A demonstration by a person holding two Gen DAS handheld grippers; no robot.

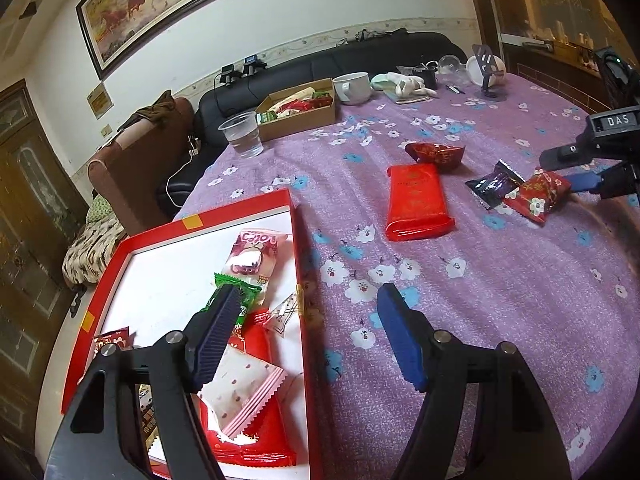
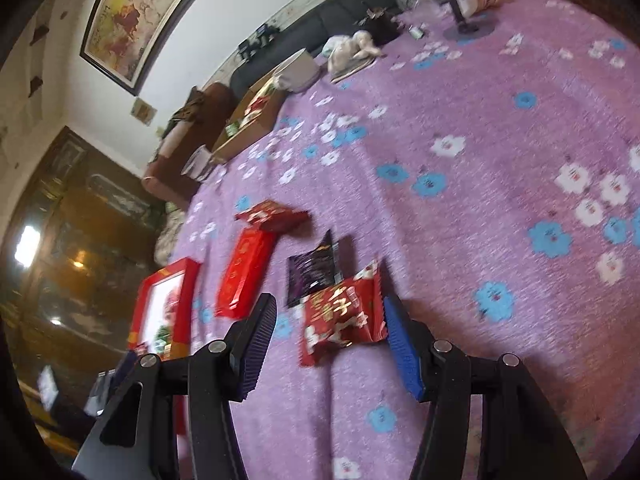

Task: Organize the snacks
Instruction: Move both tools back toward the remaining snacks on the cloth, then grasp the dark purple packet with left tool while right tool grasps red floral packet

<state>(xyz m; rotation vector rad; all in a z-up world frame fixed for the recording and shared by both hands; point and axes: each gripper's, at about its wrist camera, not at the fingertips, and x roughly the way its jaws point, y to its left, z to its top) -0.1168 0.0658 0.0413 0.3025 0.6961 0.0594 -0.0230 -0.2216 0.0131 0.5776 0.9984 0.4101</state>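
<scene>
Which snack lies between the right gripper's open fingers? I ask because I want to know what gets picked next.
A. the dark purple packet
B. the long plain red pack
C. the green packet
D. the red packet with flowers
D: in the right wrist view the red packet with flowers sits between the right gripper fingers, one blue pad at its edge, the other apart from it; the dark purple packet lies just beyond.

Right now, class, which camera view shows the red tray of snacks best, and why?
The left wrist view: the red tray lies close below the left gripper, and the packets in it are easy to see. The right wrist view shows the tray small, blurred and far left, partly hidden behind a finger.
</scene>
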